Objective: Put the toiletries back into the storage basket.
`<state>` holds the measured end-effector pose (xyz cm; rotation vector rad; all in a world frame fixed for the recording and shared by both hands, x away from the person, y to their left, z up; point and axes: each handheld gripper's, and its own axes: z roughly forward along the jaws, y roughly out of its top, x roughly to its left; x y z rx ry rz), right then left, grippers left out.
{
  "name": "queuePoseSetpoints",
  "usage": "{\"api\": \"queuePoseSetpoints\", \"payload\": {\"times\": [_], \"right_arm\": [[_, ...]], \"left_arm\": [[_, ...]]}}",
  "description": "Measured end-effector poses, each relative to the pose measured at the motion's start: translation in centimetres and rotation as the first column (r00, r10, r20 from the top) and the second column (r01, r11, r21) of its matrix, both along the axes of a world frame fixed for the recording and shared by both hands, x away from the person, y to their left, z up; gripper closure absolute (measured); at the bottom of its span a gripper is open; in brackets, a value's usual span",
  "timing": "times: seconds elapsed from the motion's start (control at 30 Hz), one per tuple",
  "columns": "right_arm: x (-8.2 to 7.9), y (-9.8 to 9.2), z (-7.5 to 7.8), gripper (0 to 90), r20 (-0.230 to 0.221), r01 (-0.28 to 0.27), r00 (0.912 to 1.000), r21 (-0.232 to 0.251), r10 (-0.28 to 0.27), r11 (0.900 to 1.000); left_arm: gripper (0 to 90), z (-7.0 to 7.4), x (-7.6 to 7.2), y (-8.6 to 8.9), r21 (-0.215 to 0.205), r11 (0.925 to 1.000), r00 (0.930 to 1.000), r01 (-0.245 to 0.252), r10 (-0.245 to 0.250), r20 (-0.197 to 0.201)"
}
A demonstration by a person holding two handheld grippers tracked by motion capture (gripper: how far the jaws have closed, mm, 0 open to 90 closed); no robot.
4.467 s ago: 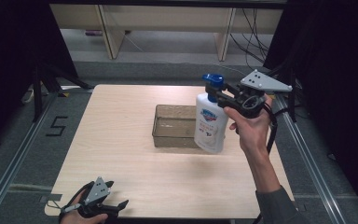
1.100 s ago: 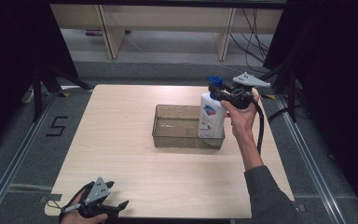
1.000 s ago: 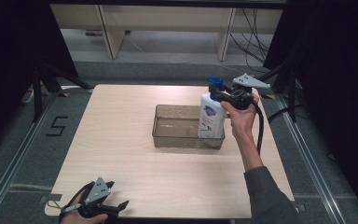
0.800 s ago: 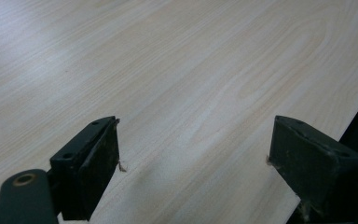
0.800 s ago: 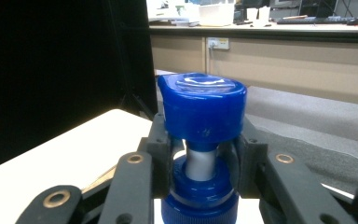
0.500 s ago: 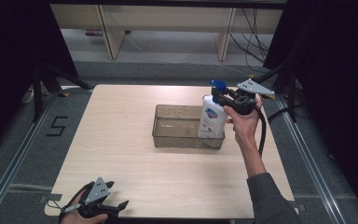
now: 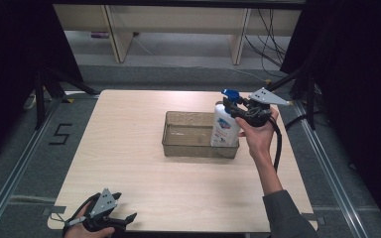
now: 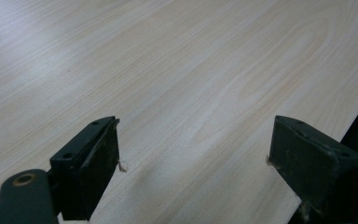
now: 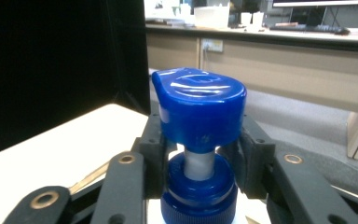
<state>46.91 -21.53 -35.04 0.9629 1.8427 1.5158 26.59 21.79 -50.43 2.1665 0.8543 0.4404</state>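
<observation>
The right claw (image 7: 239,106), jaws just easing apart, probably no longer clamps the bottle (image 7: 224,128) standing in the tray (image 7: 188,148); placing looks done, withdrawing remains.

We read a black "5" marked on the grey floor (image 7: 59,134) left of the table. The label on the pump bottle (image 7: 224,130) is too small for us to read.

Light wood table (image 7: 144,158) sitting w/ clear tray (image 7: 178,146) resting directly on it, right of centre, nearer far edge. Left gripper (image 7: 106,219) lying at near-left corner.
</observation>
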Motion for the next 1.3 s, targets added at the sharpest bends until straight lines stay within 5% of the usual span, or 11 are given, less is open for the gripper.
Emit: {"api": "queuePoseSetpoints", "payload": {"times": [0.17,0.23,0.73,1.3], "right_arm": [[-0.3,0.0,0.3,52.5,-0.011,0.031,0.9995,-0.049,-0.031,0.998],[-0.4,0.0,0.2,52.2,-0.04,0.024,0.9989,-0.029,-0.025,0.999],[-1.5,-0.5,0.2,31.0,-0.049,0.049,0.9976,0.0,-0.049,0.999],[-3.8,-1.8,0.0,26.9,-0.044,0.048,0.998,0.044,-0.046,0.998]], "left_arm": [[15.3,0.0,0.0,0.0,0.003,1.0,1.0,0.004,-0.004,0.0],[15.4,0.0,0.0,0.0,-0.001,1.0,1.0,0.006,-0.006,-0.002],[15.4,-0.1,0.0,0.0,-0.009,1.0,1.0,0.002,-0.002,-0.001],[15.3,-0.1,0.1,0.0,-0.011,0.9999,0.9999,-0.007,0.007,0.01]]}}
